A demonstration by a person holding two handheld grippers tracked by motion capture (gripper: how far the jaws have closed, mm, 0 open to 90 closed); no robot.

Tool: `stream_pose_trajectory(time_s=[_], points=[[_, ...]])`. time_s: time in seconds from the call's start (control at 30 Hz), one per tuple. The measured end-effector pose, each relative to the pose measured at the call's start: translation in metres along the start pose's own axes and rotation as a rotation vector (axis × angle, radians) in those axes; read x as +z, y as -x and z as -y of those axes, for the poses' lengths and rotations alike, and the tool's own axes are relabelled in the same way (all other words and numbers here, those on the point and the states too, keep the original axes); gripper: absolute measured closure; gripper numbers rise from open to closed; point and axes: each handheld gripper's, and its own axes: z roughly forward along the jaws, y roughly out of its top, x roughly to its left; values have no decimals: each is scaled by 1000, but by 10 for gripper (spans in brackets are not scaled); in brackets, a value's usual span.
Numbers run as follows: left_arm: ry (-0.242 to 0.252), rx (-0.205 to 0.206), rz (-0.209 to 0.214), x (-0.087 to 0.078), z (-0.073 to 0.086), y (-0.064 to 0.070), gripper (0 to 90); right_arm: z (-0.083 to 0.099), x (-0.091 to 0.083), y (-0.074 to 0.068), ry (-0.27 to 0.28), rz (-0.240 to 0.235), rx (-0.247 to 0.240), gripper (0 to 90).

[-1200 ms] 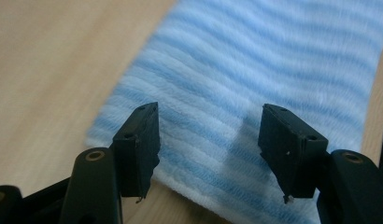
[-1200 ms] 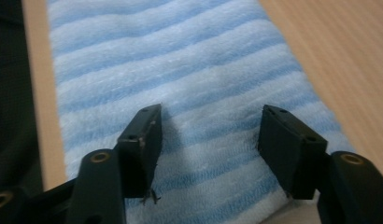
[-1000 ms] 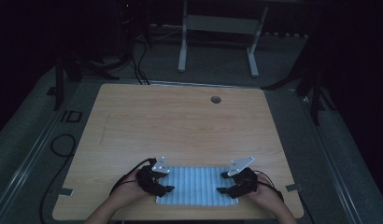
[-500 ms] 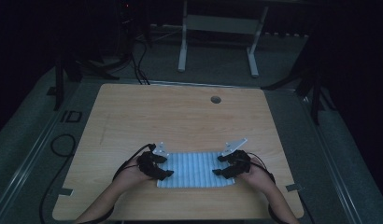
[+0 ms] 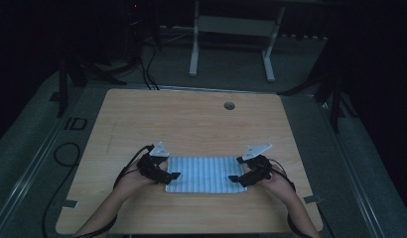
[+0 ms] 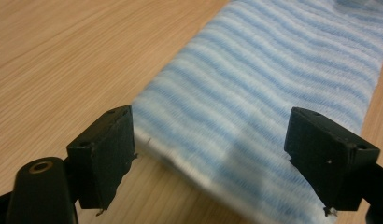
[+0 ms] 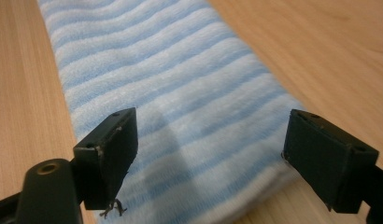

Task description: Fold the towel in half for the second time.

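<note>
A folded cloth with blue and white stripes [image 5: 205, 174] lies flat near the front of the wooden table [image 5: 191, 124]. My left gripper [image 5: 172, 176] is at the cloth's left end, open, its jaws wide apart on either side of that end. In the left gripper view the cloth [image 6: 273, 93] runs away between the two fingers [image 6: 103, 154]. My right gripper [image 5: 233, 178] is at the cloth's right end, also open. The right gripper view has the cloth [image 7: 171, 93] lying between and beyond its fingers [image 7: 108, 154]. Neither gripper holds anything.
A small round hole [image 5: 229, 105] sits near the table's far edge. Cables [image 5: 67, 153] trail on the grey floor to the left. A white desk frame [image 5: 231, 29] stands beyond the table in the dark.
Both hands and grippers have moved away from the front edge, farther onto the table, and the cloth between them now lies farther from that edge.
</note>
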Motion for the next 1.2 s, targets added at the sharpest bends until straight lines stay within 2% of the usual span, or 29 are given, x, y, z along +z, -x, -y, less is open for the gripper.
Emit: stream_pose_trajectory(time_s=[0.2,0.53,0.7,0.83,0.93,0.97,1.0,1.03,1.2], points=[[8,-28,-14,-11,16,-5,168,12,-12,6,46,26,42,156],[63,-106,-56,-36,49,-18,167,47,-37,14,159,122,133,146],[73,-129,-83,-44,60,-21,168,64,-46,17,178,168,177,146],[100,-158,-106,-53,72,-24,168,76,-53,16,178,229,194,146],[101,-177,-122,-57,81,-25,168,86,-61,13,203,300,220,145],[101,-177,-122,-57,81,-25,168,86,-61,13,203,300,220,145],[107,-185,-131,-60,86,-26,168,89,-64,13,215,312,237,145],[112,-189,-132,-61,88,-26,167,95,-70,11,240,355,262,145],[128,-219,-153,-67,100,-28,168,108,-80,11,281,458,330,145]])
